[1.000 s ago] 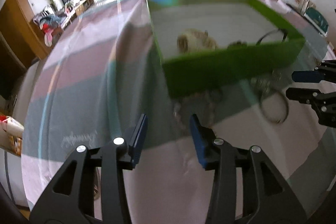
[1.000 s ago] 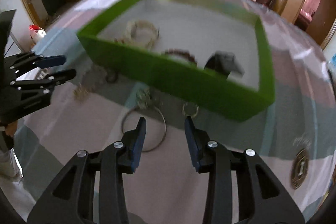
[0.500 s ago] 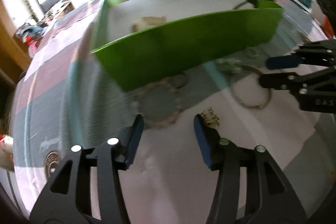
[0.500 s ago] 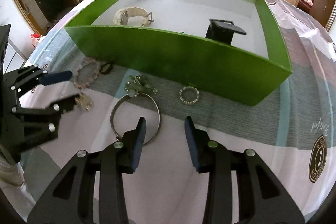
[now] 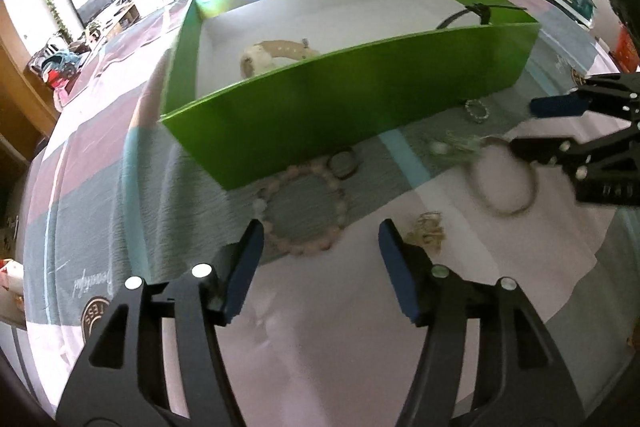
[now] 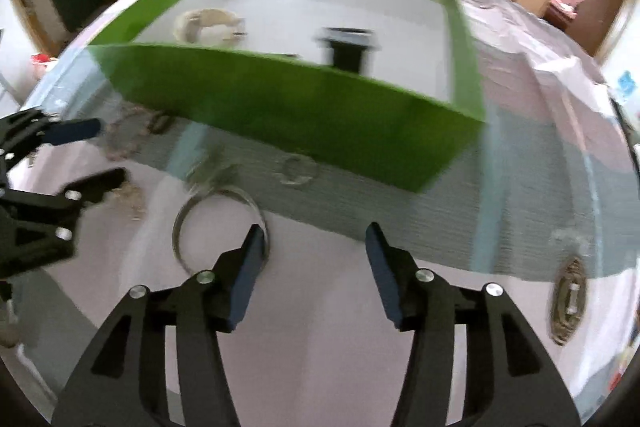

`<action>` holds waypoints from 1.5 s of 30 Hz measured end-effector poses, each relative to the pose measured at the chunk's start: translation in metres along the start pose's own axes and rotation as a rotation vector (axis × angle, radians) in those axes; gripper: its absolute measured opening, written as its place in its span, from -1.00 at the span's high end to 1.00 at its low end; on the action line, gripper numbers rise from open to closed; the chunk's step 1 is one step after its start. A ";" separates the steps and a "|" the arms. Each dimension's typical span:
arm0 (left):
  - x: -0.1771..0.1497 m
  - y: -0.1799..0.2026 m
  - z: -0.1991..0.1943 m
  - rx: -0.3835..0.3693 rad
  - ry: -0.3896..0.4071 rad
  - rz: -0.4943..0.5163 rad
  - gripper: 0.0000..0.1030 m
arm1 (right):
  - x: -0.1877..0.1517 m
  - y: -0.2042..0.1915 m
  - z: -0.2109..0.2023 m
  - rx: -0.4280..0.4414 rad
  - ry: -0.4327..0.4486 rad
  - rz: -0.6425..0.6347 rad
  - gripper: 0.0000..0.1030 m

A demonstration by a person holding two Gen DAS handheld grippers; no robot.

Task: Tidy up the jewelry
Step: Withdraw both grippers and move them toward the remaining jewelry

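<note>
Left gripper (image 5: 320, 259): jaws apart, just been opening, holding nothing, above the pink bead bracelet (image 5: 301, 211) lying against the near wall of the green box (image 5: 360, 99). Right gripper (image 6: 316, 255): jaws apart, just been opening, empty; one fingertip (image 6: 252, 247) overlaps the large metal ring (image 6: 218, 227). One small ring (image 6: 297, 169) lies beside the same wall. Inside the box: one cream watch (image 5: 276, 55), one black stand (image 6: 350, 49). The tablecloth (image 6: 320, 347) is bare toward its near edge.
</note>
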State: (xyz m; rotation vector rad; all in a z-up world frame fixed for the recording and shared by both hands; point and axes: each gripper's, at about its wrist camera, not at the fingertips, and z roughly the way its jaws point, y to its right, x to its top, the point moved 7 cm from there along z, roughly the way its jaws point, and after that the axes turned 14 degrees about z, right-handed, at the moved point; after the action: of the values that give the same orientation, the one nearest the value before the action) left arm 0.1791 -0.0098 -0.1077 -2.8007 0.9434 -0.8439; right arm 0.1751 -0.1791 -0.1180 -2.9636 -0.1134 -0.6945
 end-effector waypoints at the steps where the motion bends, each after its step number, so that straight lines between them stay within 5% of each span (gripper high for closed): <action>1: 0.000 -0.002 0.000 0.004 0.000 -0.004 -0.20 | 0.001 0.008 -0.001 -0.034 0.004 0.011 -0.02; 3: 0.000 -0.006 -0.001 0.013 -0.002 -0.008 -0.20 | 0.003 0.019 -0.003 -0.056 0.011 0.033 -0.02; 10: 0.010 -0.006 0.009 -0.004 0.004 -0.014 -0.20 | 0.004 -0.014 -0.032 0.176 0.057 -0.010 -0.02; 15: 0.009 -0.010 0.012 -0.017 0.006 -0.032 -0.20 | 0.002 -0.038 -0.012 0.155 0.020 -0.100 0.10; 19: 0.007 -0.012 0.014 -0.031 0.012 -0.048 -0.19 | 0.001 -0.044 -0.002 0.119 0.026 -0.111 0.57; 27: 0.005 -0.017 0.012 -0.029 0.019 -0.074 0.50 | 0.013 -0.021 -0.027 0.181 0.087 -0.012 0.61; 30: 0.006 -0.011 0.011 -0.040 0.023 -0.059 0.58 | 0.017 -0.002 -0.037 0.171 0.111 0.037 0.61; 34: 0.006 0.003 0.007 -0.071 0.027 -0.014 0.57 | 0.023 0.021 -0.036 0.114 0.119 0.100 0.62; 40: 0.005 0.011 0.004 -0.083 0.024 -0.001 0.32 | 0.023 0.038 -0.017 0.075 0.070 0.166 0.61; 45: 0.006 -0.002 0.008 -0.059 0.021 -0.045 0.12 | 0.019 0.045 -0.016 0.074 0.057 0.183 0.41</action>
State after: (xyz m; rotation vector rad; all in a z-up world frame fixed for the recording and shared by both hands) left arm 0.1881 -0.0128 -0.1113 -2.8788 0.9271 -0.8671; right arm 0.1894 -0.2246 -0.0991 -2.8344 0.1324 -0.7318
